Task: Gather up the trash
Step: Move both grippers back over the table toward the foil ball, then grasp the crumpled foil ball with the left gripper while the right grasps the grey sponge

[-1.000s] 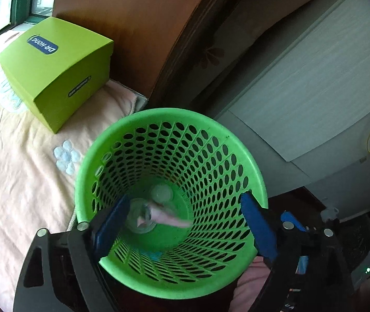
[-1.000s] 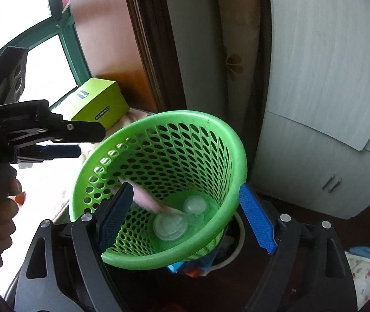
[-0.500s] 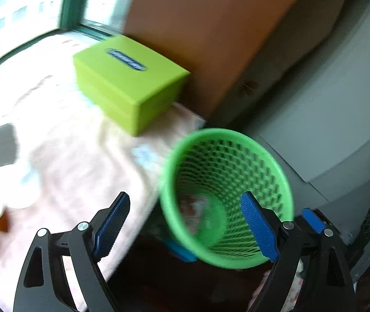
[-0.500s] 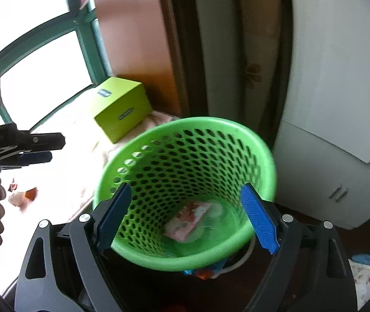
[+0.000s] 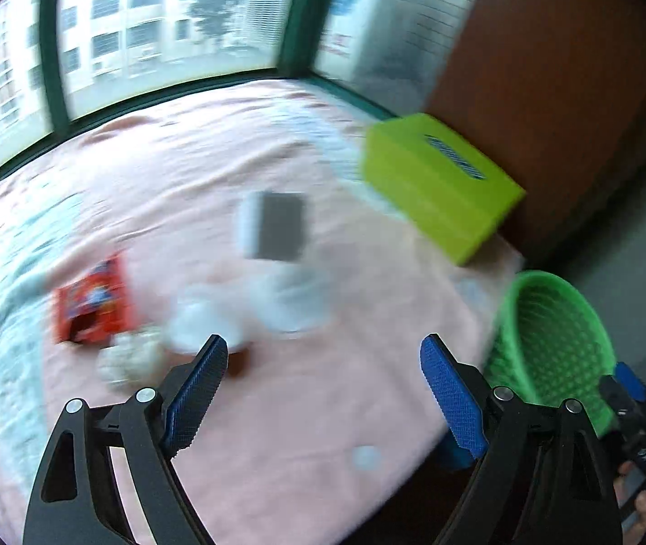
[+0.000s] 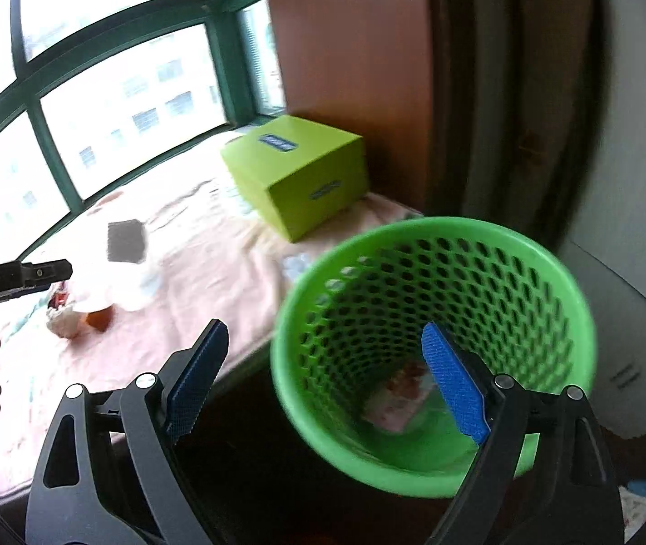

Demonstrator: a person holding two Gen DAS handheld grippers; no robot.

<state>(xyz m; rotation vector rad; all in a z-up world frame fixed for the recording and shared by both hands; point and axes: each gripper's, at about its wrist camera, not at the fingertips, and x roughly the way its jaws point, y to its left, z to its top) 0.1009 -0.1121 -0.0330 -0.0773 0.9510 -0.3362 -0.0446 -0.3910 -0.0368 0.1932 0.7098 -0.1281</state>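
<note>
Both the left gripper (image 5: 318, 390) and right gripper (image 6: 325, 377) have jaws wide apart, holding nothing; the right one's just opened more. A crumpled paper ball (image 5: 127, 359) lies on the pink sheet (image 5: 277, 431), well away from the green basket (image 6: 545, 250). It looks light and squishy, so pinch its middle.

bin (image 6: 545, 272): green, hole-patterned
box (image 5: 441, 190): lime, blue label
sheet (image 5: 323, 408): pink, pale blue flowers
packet (image 5: 93, 302), 9 o'clock: red
pads (image 5: 195, 390): blue

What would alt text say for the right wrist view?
An open right gripper hangs over a green mesh bin holding a pink wrapper. Behind, a lime-green box sits on a pink sheet by a window.
</note>
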